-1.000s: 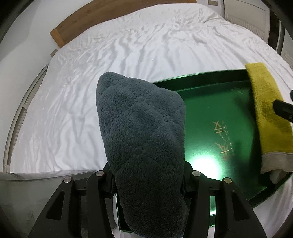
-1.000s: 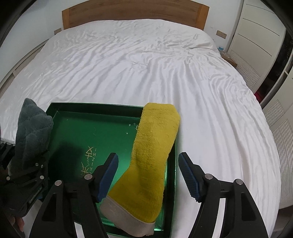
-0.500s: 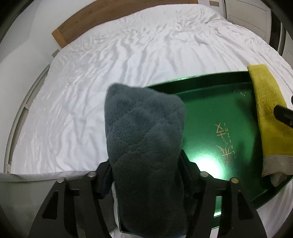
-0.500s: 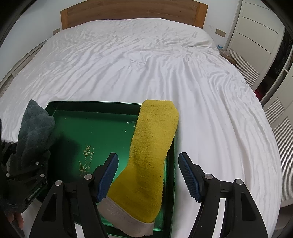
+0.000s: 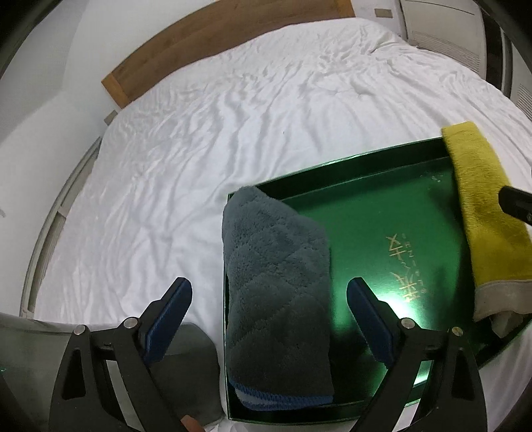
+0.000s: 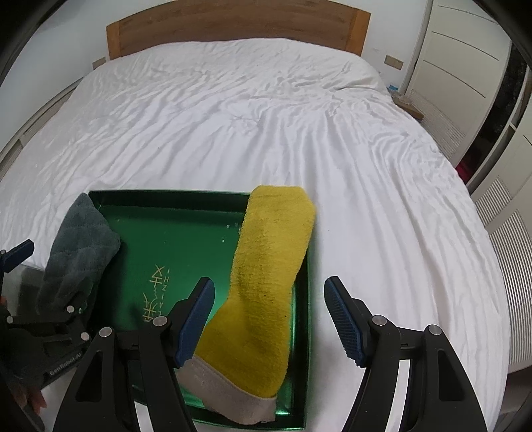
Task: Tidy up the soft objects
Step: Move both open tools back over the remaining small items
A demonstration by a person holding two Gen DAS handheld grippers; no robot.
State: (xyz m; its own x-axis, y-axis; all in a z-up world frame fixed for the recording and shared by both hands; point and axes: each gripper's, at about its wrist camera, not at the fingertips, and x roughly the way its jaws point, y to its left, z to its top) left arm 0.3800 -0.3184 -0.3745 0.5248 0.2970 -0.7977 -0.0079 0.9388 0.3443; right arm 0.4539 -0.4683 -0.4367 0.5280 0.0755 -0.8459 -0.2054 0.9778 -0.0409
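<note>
A shiny green tray [image 5: 372, 206] [image 6: 173, 212] lies on the white bed. A folded grey towel [image 5: 276, 292] [image 6: 76, 252] rests along the tray's left side. My left gripper [image 5: 269, 299] straddles it with its jaws opening, blue pads clear of the cloth on both sides. A folded yellow towel [image 6: 266, 282] [image 5: 482, 206] with a pale hem lies along the tray's right side, its far end over the rim. My right gripper [image 6: 269, 319] stands open above the yellow towel's near end, pads apart from it.
The rumpled white bedsheet [image 6: 249, 109] stretches away to a wooden headboard [image 6: 232, 26]. White wardrobe doors [image 6: 465, 59] stand at the right. The tray's middle, with gold lettering [image 6: 156, 292], is bare. A fingertip [image 5: 189, 423] shows at the bottom of the left wrist view.
My left gripper has let go of the grey towel: its jaws spread wide and the towel dropped flat into the tray's left side. The right gripper and yellow towel stayed put.
</note>
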